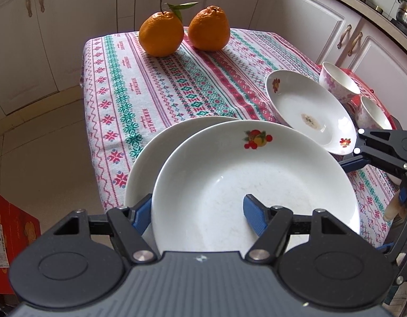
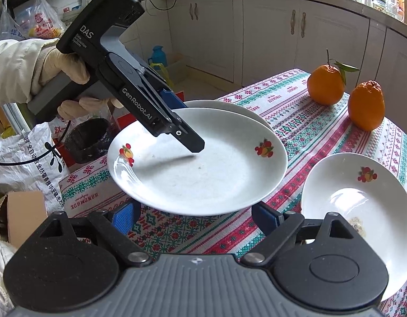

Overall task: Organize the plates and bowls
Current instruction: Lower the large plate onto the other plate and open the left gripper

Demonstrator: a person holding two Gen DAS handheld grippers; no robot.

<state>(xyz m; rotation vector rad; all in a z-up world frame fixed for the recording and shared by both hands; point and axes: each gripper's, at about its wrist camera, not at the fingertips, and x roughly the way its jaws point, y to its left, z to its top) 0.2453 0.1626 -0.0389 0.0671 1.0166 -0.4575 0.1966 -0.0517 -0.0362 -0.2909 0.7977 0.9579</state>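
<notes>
Left gripper (image 1: 198,211) clamps the top plate (image 1: 256,185) by its near rim.
Plate lifted, tilted over a second plate (image 1: 145,163) just beyond; round, no long axis. Right gripper (image 2: 195,216) open, holding nothing, beside the surface (image 1: 150,84).

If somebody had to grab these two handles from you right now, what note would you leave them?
Left gripper: jaws clamped on the rim of the top plate, held above a second plate.
Right gripper: open, empty, near that plate's edge.
Dirty plate and two bowls sit to the right on the table.
Done: little.
Left: set the plate down, add the dirty one, nest the bowls.
</notes>
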